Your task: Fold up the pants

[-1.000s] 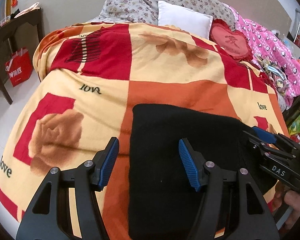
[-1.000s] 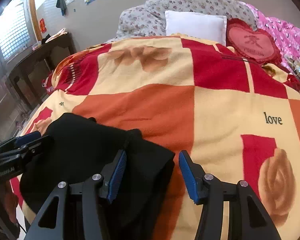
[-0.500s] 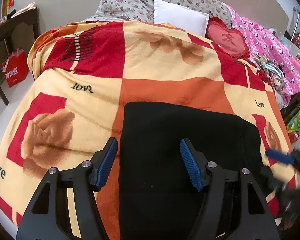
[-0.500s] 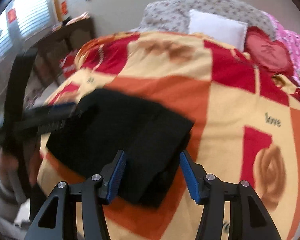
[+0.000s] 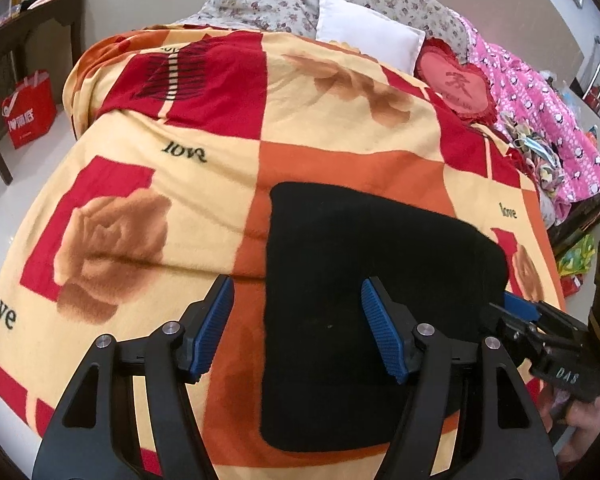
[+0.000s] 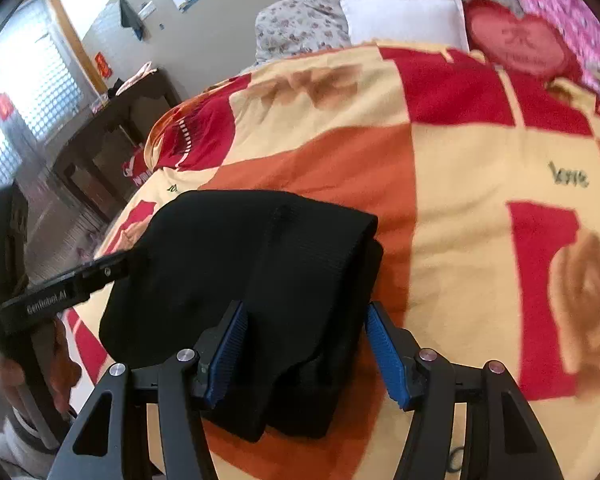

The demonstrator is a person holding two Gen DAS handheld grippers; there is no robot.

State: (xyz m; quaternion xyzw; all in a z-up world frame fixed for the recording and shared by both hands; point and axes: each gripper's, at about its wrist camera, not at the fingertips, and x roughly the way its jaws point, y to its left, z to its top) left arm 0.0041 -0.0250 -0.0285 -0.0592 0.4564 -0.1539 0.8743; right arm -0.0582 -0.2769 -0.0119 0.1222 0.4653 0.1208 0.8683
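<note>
My right gripper point(image 6: 304, 344) has returned beside the folded black knit pants point(image 5: 364, 304), my left gripper point(image 5: 296, 328) hovering; both spread apart, folding looks finished.

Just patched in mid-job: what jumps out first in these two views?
The folded black pants lie as a dark block on the loud red, orange and yellow blanket. Both grippers, left and right, are open over it. A white pillow sits at the bedhead.
</note>
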